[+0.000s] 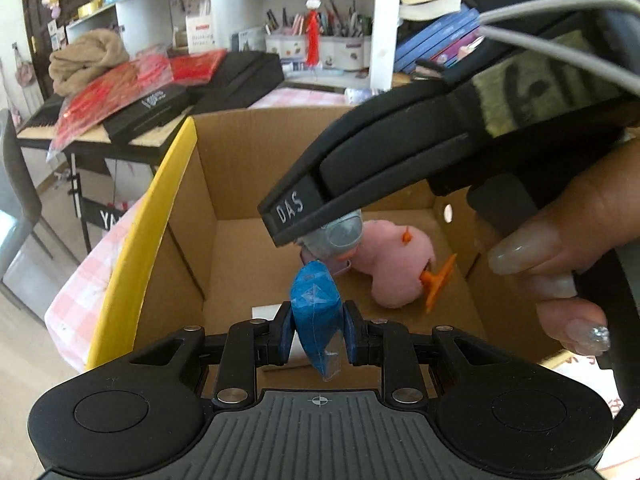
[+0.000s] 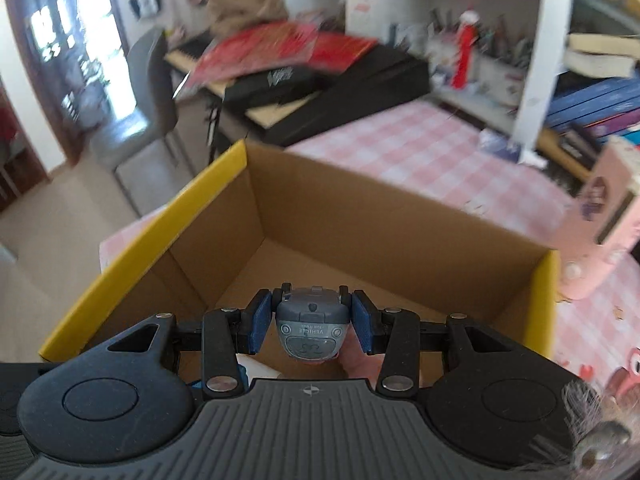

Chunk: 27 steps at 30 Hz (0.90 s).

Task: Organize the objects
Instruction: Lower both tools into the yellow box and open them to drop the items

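My left gripper (image 1: 317, 334) is shut on a blue wrapped packet (image 1: 316, 312) and holds it over the open cardboard box (image 1: 256, 152) with yellow outer walls. On the box floor lies a pink plush toy (image 1: 394, 264) with orange parts. The right gripper device reaches in from the upper right of the left wrist view, with a person's hand (image 1: 568, 256) on its handle. My right gripper (image 2: 311, 326) is shut on a small grey toy car (image 2: 310, 330) over the same box (image 2: 320, 208). The car (image 1: 340, 236) hangs just above the plush.
The box stands on a pink checked tablecloth (image 2: 420, 152). A pink case (image 2: 608, 220) lies right of the box. Behind are a keyboard table (image 1: 132, 136) piled with black boxes and red packets, white shelves (image 1: 384, 20) with books and pen pots, and a grey chair (image 2: 152, 92).
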Each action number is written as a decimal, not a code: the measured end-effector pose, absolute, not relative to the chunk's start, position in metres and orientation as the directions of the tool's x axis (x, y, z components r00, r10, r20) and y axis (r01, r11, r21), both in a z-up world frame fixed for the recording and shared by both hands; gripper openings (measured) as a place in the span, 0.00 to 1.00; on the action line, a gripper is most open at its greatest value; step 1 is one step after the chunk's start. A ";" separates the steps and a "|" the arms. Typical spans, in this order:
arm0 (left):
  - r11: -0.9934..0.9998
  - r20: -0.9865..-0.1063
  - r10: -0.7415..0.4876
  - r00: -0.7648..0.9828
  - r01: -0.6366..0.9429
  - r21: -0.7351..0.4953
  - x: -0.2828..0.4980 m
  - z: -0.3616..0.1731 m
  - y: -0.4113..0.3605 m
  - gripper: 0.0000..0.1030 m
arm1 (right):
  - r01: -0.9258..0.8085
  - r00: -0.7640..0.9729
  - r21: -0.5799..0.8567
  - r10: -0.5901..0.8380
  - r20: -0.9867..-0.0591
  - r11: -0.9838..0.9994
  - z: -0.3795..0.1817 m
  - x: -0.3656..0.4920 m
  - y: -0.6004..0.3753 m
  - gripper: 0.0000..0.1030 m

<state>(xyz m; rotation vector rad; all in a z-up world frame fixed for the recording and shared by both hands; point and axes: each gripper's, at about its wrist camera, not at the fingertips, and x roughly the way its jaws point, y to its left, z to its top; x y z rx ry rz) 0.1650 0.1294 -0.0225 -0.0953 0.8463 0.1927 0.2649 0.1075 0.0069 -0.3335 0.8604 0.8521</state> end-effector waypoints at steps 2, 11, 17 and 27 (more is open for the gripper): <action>0.977 -0.761 0.135 0.635 -0.215 -0.006 0.169 -0.025 0.131 0.23 | -0.780 0.339 0.062 0.504 -0.794 0.622 0.000 0.269 0.114 0.39; 0.972 -0.775 0.144 0.615 -0.234 -0.005 0.176 -0.030 0.133 0.24 | -0.787 0.296 0.071 0.475 -0.829 0.613 -0.015 0.281 0.121 0.40; 0.970 -0.762 0.154 0.629 -0.241 -0.004 0.174 -0.028 0.133 0.38 | -0.788 0.304 0.075 0.492 -0.816 0.611 -0.012 0.278 0.116 0.50; 0.971 -0.644 0.177 0.744 -0.237 -0.007 0.139 0.008 0.123 0.71 | -0.735 0.447 0.078 0.569 -0.690 0.673 0.034 0.245 0.065 0.58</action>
